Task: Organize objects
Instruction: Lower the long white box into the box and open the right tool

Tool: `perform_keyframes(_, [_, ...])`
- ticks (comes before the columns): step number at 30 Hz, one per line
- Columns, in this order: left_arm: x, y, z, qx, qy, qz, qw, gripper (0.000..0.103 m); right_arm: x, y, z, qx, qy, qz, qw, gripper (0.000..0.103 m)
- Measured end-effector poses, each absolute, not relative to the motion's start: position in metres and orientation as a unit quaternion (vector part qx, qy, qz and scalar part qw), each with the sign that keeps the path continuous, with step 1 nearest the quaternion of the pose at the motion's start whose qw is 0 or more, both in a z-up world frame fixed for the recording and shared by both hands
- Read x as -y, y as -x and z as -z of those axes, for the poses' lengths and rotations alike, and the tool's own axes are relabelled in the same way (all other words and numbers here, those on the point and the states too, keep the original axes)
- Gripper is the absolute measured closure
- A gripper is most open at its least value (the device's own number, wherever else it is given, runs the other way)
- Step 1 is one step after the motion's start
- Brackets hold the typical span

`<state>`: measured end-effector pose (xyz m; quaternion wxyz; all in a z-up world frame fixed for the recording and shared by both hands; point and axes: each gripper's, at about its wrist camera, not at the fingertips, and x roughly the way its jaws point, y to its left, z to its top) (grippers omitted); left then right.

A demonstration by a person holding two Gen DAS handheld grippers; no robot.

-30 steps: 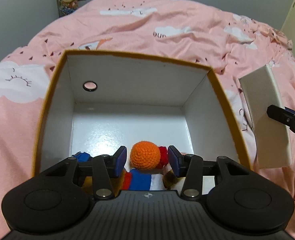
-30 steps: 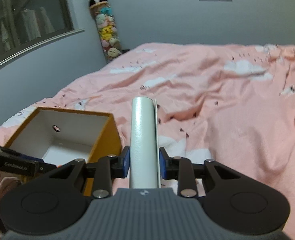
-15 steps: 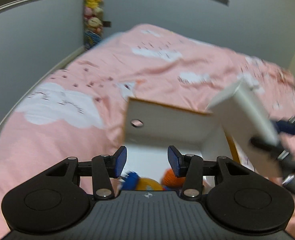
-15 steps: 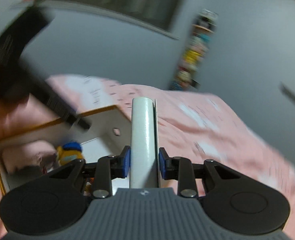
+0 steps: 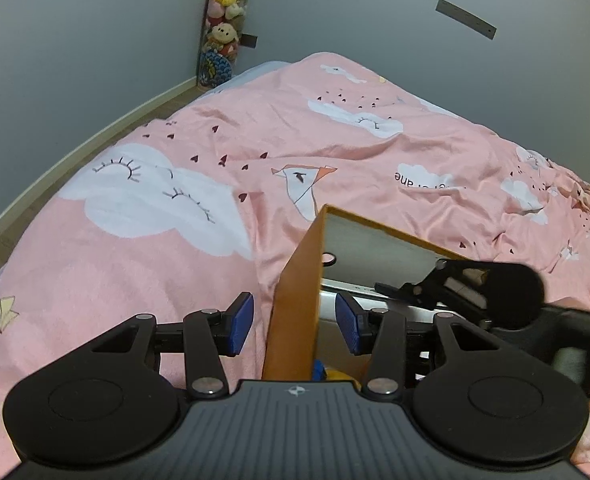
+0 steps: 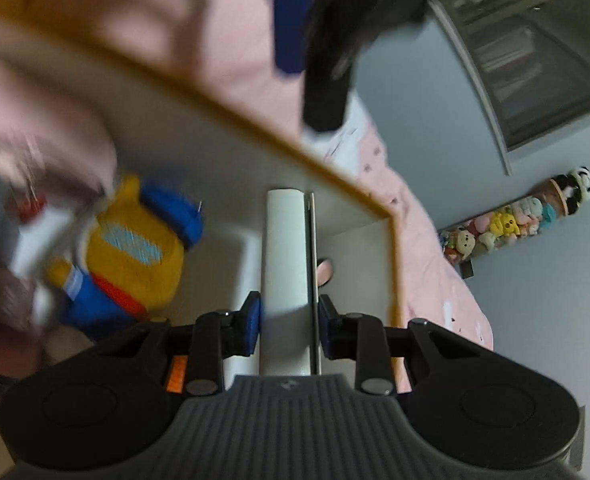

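Clearly stiff and light, the white cardboard lid (image 6: 287, 260) sits clamped edge-on in the right claw (image 6: 289, 326); the left claw (image 5: 295, 322) gapes astride the orange cardboard box's wall (image 5: 297, 300).

Soft, even indoor light is falling on a pink bedspread (image 5: 215, 208) in the left wrist view, which is staying sharp, with straight lines bowing at the fisheye edges and dark corners. The right wrist view is dimmer and is smearing with motion blur across a plush toy (image 6: 127, 256) and a box rim (image 6: 255, 128); its hand-held gripper (image 6: 289, 322) is showing crisp.
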<state>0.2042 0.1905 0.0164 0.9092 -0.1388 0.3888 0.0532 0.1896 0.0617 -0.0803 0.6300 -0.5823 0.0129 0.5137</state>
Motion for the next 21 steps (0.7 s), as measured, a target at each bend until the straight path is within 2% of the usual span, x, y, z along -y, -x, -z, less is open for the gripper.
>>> perform_keyframes(5, [-0.192,-0.209,-0.01,-0.4,0.159,-0.04,0.902,0.05,-0.071,-0.211,0.104,-0.058,0.593,-0.496,0.632,0.072])
perform_keyframes(11, [-0.175,-0.207,-0.012,-0.406,0.134,-0.033,0.903,0.05,-0.072,-0.219,0.082,-0.134,0.544,-0.502,0.658,0.069])
perform_keyframes(15, [-0.163,-0.2,-0.02,-0.404,0.122,-0.027,0.906,0.05,-0.065,-0.226,0.054,-0.215,0.458,-0.515,0.691,0.066])
perform_keyframes(19, [-0.145,-0.19,-0.038,-0.392,0.091,-0.017,0.916,0.049,-0.042,-0.233,0.011,-0.312,0.327,-0.5,0.739,0.062])
perform_keyframes(21, [-0.134,-0.178,-0.047,-0.374,0.06,-0.025,0.925,0.046,-0.019,-0.23,-0.009,-0.349,0.25,-0.486,0.762,0.054])
